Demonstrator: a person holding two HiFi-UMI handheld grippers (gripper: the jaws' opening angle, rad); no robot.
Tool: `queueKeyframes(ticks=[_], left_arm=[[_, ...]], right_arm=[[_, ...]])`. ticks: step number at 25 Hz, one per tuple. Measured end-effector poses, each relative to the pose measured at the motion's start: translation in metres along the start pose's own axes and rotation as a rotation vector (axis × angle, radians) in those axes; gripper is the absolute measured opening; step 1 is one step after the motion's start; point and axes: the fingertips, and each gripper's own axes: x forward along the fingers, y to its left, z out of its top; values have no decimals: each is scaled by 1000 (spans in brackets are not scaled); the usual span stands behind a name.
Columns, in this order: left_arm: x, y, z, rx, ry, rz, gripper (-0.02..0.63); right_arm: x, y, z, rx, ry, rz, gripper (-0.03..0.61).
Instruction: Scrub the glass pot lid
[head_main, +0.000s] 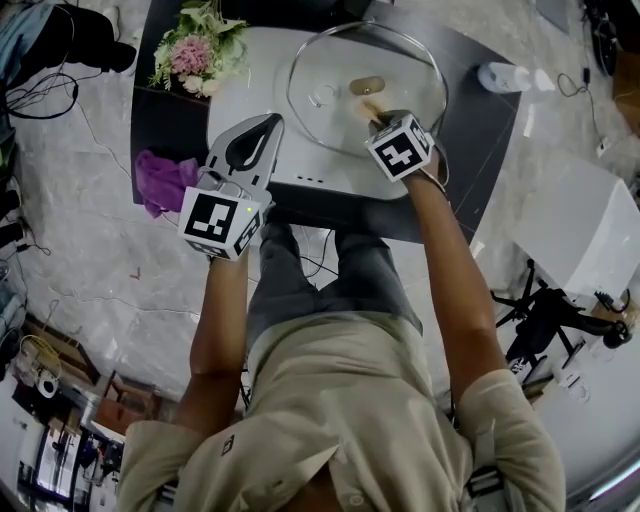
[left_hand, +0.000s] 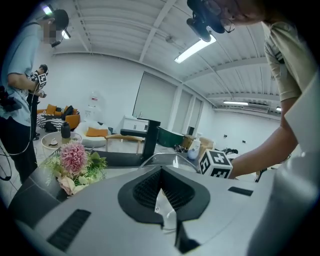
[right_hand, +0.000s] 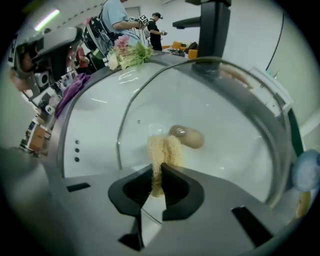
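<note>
Your right tool (right_hand: 157, 171) pinches a tan sponge (right_hand: 165, 147) against the glass pot lid (right_hand: 227, 117); your left tool (left_hand: 161, 172) is closed, empty.

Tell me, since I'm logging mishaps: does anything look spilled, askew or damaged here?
Nothing stands out. The glass lid rests knob-up on the white surface, and the right tongs grip a tan scrub pad against it.
</note>
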Motion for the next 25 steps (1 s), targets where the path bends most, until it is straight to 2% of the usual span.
queueKeyframes(ticks=[3, 8, 16, 25], left_arm=[[-2, 1, -4, -7, 1, 5, 14], [-5, 5, -11, -13, 10, 14, 14], [-8, 16, -12, -4, 9, 33, 14], [-8, 11, -11, 13, 16, 28, 14]], right_arm=[[24, 43, 3, -40, 61, 101, 41], [45, 92, 22, -146, 77, 174, 41], [47, 92, 24, -188, 80, 178, 41], [42, 87, 23, -139, 46, 185, 41]])
